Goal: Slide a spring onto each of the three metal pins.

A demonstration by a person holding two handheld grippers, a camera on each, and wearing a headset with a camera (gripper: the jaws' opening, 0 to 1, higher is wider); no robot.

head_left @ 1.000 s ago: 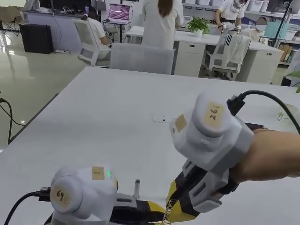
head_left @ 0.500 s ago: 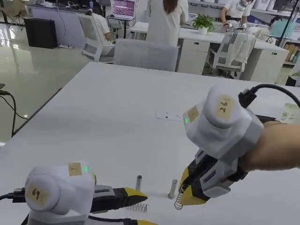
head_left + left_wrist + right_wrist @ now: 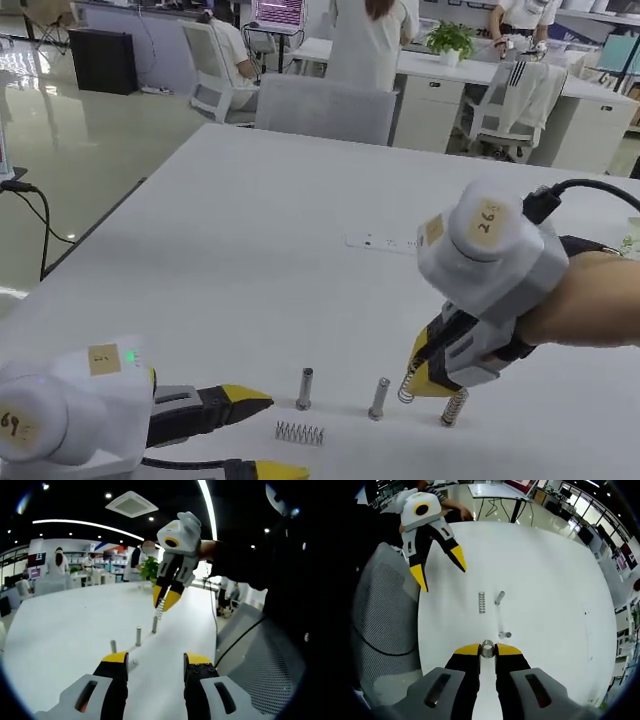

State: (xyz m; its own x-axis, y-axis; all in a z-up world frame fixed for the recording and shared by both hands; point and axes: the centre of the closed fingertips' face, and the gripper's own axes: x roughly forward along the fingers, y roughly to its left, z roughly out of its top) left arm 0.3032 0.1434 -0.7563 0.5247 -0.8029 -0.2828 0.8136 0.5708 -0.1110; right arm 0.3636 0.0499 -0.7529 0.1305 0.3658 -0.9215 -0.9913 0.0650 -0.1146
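Observation:
Three short metal pins stand in a row near the table's front edge: a bare left pin (image 3: 304,388), a bare middle pin (image 3: 379,397), and a right pin (image 3: 454,405) that appears to carry a spring. A loose spring (image 3: 300,432) lies flat in front of the left pin. My right gripper (image 3: 415,385) is shut on another spring (image 3: 407,380), held a little above the table between the middle and right pins. Seen from the right gripper view, that spring (image 3: 487,649) sits end-on between the shut jaws. My left gripper (image 3: 280,436) is open, its tips beside the loose spring.
The white table (image 3: 250,250) stretches wide beyond the pins, with a small white strip (image 3: 380,243) lying mid-table. Behind the table stand a grey chair (image 3: 325,108), desks and several people. A cable (image 3: 590,188) trails from the right gripper.
The head camera has tilted down. My right gripper has carried its spring from beside the middle pin to the right of it. The left gripper has drawn back slightly to the left.

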